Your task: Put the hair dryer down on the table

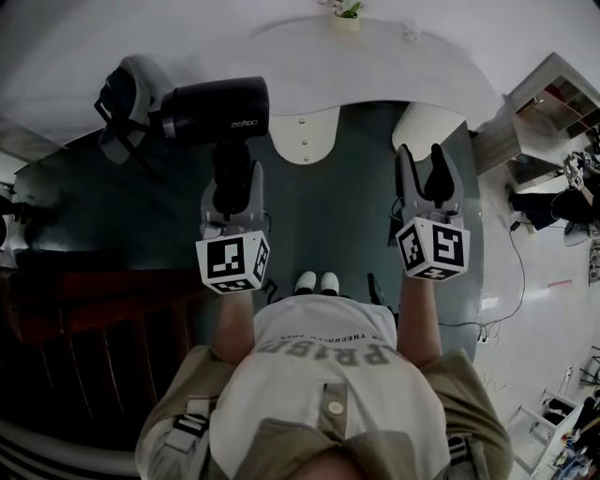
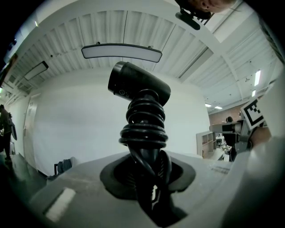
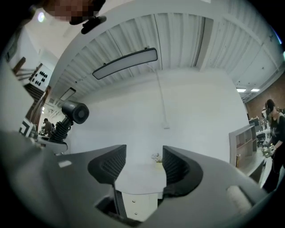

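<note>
Head view: your left gripper (image 1: 231, 183) has its fingers clamped on the handle of the hair dryer (image 1: 214, 112). The dryer is carried in the air, barrel crosswise above the gripper. Your right gripper (image 1: 427, 173) is held alongside, well apart from the dryer. The white curved table (image 1: 412, 66) lies ahead, bare but for a small potted plant (image 1: 347, 13) at its far edge. You stand on dark floor (image 1: 347, 225).

Left gripper view: the handle stands upright between the fingers, with the cord (image 2: 144, 127) wound round it in tight coils. The grip looks firm. A white wall and a long ceiling light (image 2: 121, 51) are behind.

Right gripper view: the fingers stand apart with nothing between them. The table top shows through the gap. Open shelving (image 3: 242, 144) stands to the right.

Judgement: this is the carry step, and the dryer is not yet set down. Next, bring the left gripper over the table, lower until the dryer rests on its side, then release. Watch that the coiled cord does not snag the fingers.
</note>
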Demonstrator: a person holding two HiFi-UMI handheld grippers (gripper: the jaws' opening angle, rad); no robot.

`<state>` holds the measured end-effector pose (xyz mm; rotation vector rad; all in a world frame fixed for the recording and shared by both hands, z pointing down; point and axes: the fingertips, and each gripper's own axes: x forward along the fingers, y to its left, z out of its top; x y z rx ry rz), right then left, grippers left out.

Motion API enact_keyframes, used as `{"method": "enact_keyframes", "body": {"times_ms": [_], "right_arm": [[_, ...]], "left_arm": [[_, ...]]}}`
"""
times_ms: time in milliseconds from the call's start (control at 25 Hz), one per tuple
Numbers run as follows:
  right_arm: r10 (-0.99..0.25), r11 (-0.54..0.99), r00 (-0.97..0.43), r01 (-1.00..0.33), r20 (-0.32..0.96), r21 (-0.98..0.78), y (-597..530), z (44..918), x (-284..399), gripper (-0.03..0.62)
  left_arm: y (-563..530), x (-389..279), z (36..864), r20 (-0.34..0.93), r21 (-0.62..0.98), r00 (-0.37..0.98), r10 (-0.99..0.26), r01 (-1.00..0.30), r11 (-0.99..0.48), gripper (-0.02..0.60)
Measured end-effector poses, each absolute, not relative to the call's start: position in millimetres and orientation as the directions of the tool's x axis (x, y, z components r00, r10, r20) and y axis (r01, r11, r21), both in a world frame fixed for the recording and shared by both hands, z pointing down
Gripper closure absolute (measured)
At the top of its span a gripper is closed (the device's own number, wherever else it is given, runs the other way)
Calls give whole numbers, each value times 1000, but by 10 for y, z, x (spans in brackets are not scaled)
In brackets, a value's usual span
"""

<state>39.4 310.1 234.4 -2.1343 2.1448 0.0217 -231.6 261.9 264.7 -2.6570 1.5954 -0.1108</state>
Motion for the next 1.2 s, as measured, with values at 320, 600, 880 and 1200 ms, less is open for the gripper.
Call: {"method": "enact_keyframes", "body": {"times_ms": [320,600,880,1200], "right_arm": [[-995,32,-24,-996,-96,-79,3123,2375,402,229],[-996,25,-19,-997,-86,-74,3147,2378,484,227],[-997,16,-11,-997,-73,-77,3156,2407,625,227],[-998,32,-28,-996,-55,-80,3122,2466,697,227]], "left_arm": [[2623,-2314,2635,40,-76,462,-886,-883,-464,462],[2640,-2293,2624,44,-75,450,-892,-889,-452,462],[2652,-2301,2639,57,-77,426,-903,-900,-429,462],[2686,-2284,2675,72,-91,405,-911,-907,-410,462]]}}
